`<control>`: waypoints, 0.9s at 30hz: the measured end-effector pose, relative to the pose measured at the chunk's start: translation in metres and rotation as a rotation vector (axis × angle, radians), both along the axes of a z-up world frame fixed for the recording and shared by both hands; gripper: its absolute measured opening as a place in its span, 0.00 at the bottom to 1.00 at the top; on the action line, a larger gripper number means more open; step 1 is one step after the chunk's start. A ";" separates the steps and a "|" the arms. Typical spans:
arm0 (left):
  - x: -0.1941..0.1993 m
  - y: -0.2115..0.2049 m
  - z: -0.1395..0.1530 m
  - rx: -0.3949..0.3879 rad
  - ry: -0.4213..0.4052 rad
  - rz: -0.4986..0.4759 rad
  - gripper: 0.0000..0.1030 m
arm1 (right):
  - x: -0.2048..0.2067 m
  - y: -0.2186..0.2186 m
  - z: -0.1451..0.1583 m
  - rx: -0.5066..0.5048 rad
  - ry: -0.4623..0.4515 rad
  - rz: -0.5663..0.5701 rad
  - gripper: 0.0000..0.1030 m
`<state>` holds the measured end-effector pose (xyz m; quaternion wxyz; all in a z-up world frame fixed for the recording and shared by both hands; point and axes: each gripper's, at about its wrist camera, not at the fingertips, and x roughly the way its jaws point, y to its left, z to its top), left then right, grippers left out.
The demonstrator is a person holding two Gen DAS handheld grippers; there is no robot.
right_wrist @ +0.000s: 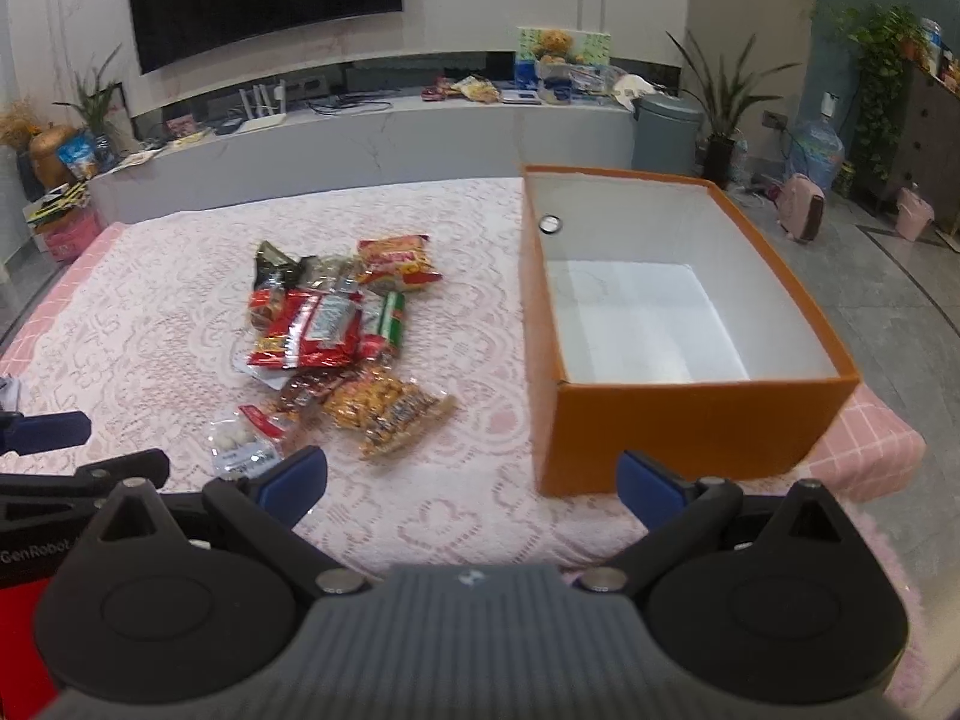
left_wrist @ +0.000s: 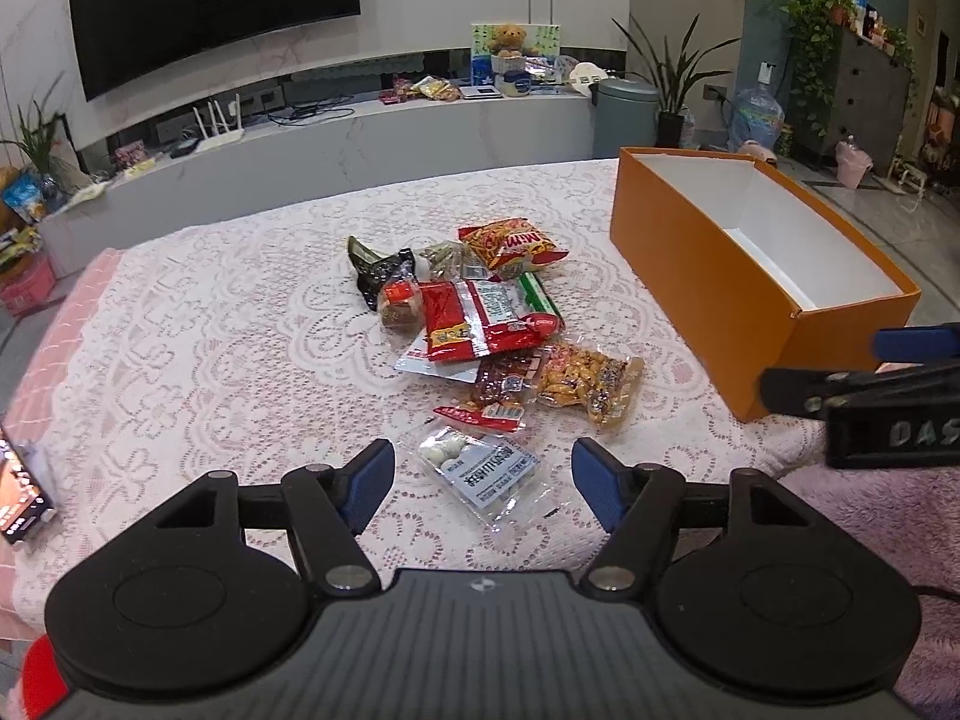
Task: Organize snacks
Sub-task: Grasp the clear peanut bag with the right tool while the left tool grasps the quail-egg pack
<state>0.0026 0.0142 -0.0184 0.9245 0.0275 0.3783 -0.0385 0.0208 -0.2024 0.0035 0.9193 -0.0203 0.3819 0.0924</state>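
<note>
A pile of snack packets [left_wrist: 480,324] lies on the lace-covered table; it also shows in the right wrist view [right_wrist: 336,342]. An orange box [left_wrist: 756,276] with a white, empty inside stands to the right, also in the right wrist view [right_wrist: 678,324]. My left gripper [left_wrist: 483,483] is open, its fingers on either side of a clear packet of white sweets [left_wrist: 480,471], just above the table. My right gripper [right_wrist: 471,483] is open and empty, low over the table's near edge in front of the box's left corner. It also shows at the right edge of the left wrist view [left_wrist: 882,378].
A phone [left_wrist: 18,498] lies at the table's left edge. A peanut packet [left_wrist: 585,381] and a red-yellow crisp bag [left_wrist: 513,243] lie in the pile. Beyond the table are a TV console, a grey bin [right_wrist: 666,132] and plants.
</note>
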 end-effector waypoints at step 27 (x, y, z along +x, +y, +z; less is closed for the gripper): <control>0.124 0.027 -0.075 -0.155 0.369 0.157 0.74 | 0.132 0.073 -0.106 -0.151 0.058 0.318 0.70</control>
